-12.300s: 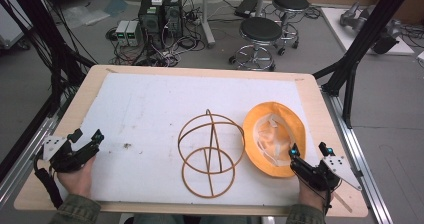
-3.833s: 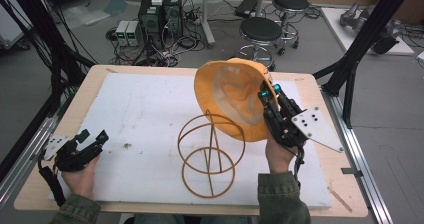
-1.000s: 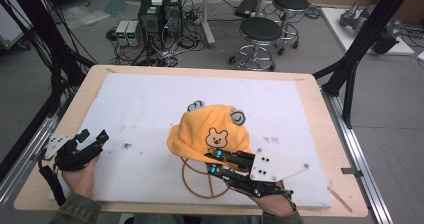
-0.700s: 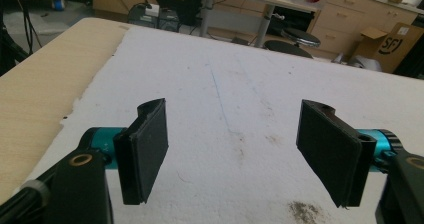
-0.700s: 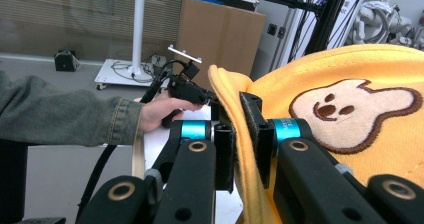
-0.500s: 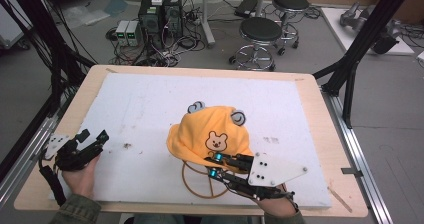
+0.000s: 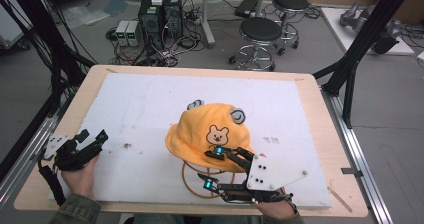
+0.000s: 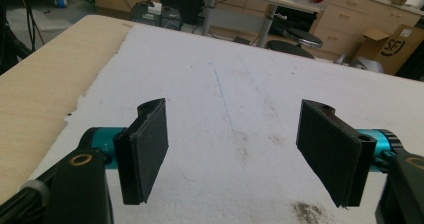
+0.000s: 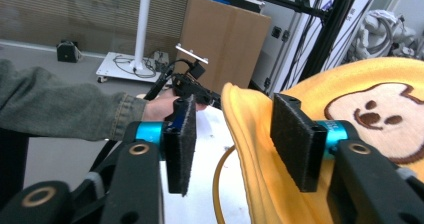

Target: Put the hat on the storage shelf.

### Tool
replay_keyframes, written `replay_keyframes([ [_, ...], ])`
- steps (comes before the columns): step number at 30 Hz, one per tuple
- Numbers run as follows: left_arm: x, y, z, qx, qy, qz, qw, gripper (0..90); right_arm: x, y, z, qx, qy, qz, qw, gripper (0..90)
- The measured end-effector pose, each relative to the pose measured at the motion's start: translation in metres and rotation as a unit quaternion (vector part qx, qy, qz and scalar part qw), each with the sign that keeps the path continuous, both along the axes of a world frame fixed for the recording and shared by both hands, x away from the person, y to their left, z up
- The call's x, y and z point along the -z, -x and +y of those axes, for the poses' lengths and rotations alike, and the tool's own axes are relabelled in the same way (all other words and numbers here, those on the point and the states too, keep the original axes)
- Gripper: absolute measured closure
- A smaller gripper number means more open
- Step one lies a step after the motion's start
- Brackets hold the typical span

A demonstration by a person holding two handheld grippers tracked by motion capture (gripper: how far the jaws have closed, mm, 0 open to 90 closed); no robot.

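Note:
An orange bucket hat (image 7: pixel 212 129) with a bear face and two grey ears sits draped over an orange wire stand (image 7: pixel 192 186) near the table's front middle. My right gripper (image 7: pixel 209 170) lies on its side at the hat's front brim. Its jaws have just been opening and now stand apart. In the right gripper view the hat's brim (image 9: pixel 250 149) hangs between the pads of the right gripper (image 9: pixel 240 139) without being pressed, and the wire (image 9: pixel 217 179) curves below. My left gripper (image 7: pixel 93 134) rests open at the table's left front, its jaws (image 8: pixel 240 144) holding nothing.
A white foam sheet (image 7: pixel 150 109) covers the wooden table (image 7: pixel 320 114). Dark scuff marks (image 7: pixel 125 145) lie near the left gripper. Black frame posts (image 7: pixel 360 49) rise at the right, and stools and computer gear stand on the floor beyond the far edge.
The right gripper's jaws have spread apart and let go of the hat's brim. The hat stays draped on the wire stand. The left gripper has not moved.

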State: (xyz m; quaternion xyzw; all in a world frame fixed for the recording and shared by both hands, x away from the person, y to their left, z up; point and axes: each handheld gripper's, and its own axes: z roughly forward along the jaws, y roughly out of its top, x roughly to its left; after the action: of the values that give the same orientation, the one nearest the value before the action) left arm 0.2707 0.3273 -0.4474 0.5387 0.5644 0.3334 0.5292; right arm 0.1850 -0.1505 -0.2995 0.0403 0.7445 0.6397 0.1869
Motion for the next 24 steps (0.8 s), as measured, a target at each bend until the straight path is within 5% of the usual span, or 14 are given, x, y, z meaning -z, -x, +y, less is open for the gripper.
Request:
replay_keyframes([
  [13,0.000,0.000,-0.001,0.001,-0.001,-0.001,1.0000,28.9,-0.013,0.006,-0.009,0.016,-0.049,-0.025,0.9984,40.7],
  [24,0.000,0.000,-0.001,0.003,-0.001,-0.001,1.0000,28.9,-0.021,0.008,-0.027,0.058,-0.091,-0.047,0.9931,34.5],
])
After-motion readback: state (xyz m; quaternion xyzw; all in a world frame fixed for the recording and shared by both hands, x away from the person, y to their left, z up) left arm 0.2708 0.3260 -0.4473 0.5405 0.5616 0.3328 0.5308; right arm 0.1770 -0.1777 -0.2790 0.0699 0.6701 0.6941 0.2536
